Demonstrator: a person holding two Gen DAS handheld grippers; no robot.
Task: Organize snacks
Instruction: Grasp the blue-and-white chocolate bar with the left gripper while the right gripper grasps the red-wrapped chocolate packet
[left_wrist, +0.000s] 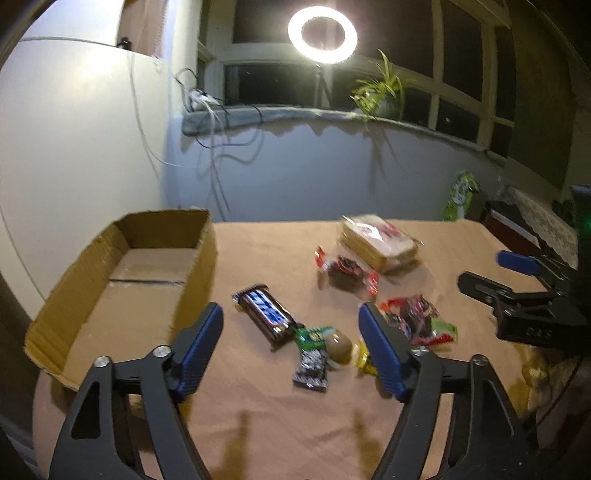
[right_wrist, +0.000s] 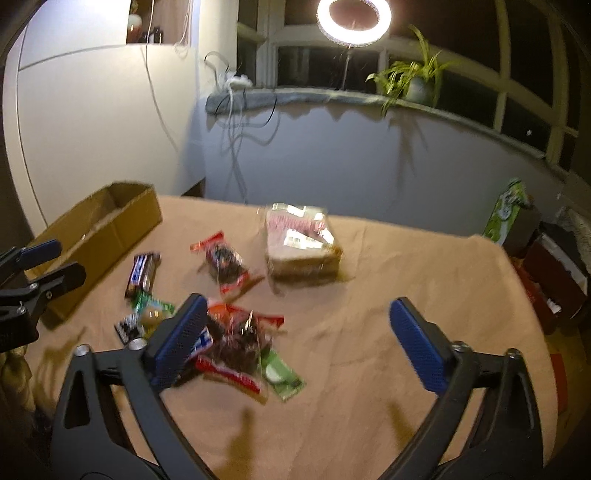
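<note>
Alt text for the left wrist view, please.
The open left gripper hangs over loose wrapped snacks, among them a chocolate bar and wrapped sandwich, on a tan table. An empty cardboard box sits left; the right gripper enters right.

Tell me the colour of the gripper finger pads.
Blue pads, on black arms; clearest in the left wrist view.

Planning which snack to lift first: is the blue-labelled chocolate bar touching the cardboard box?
Apart. The left wrist view shows bare tablecloth between the chocolate bar and the cardboard box.
</note>
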